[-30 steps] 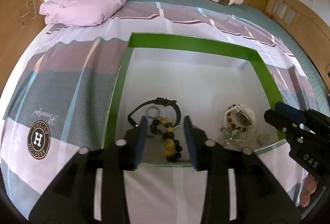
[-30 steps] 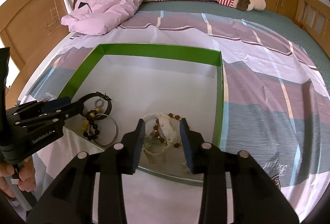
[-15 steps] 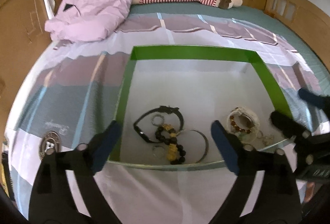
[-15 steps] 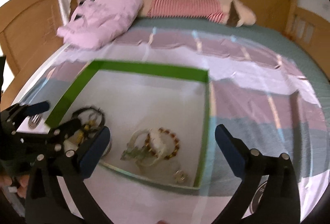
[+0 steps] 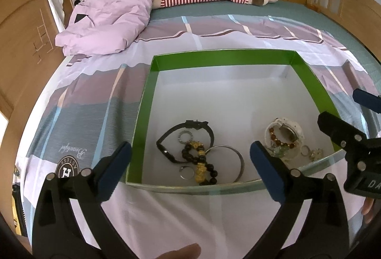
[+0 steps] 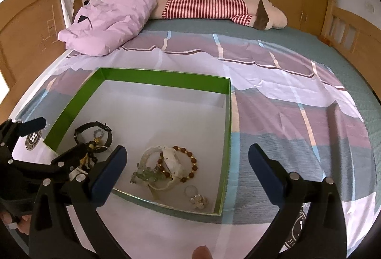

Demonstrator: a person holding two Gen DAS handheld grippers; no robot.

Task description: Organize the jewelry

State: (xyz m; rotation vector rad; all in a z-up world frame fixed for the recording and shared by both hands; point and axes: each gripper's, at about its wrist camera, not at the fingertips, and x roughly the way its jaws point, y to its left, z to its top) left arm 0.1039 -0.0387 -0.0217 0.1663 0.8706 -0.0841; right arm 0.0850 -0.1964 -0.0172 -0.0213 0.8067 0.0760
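The green-walled box (image 5: 145, 113) sits on the bedspread (image 6: 297, 120) with loads of bare white floor toward its far wall at 12 o'clock; all the jewelry crowds the near edge. Left gripper (image 5: 190, 170) has its jaws spread wide and empty, hanging just short of the near wall, with the black bead bracelet (image 5: 200, 161), black watch (image 5: 166, 139) and silver bangle (image 5: 238, 159) right ahead between its tips. Right gripper (image 6: 187, 172) is wide apart too, nothing held, white watch (image 6: 171, 163) and brown bead bracelet (image 6: 190, 163) at its 12 o'clock.
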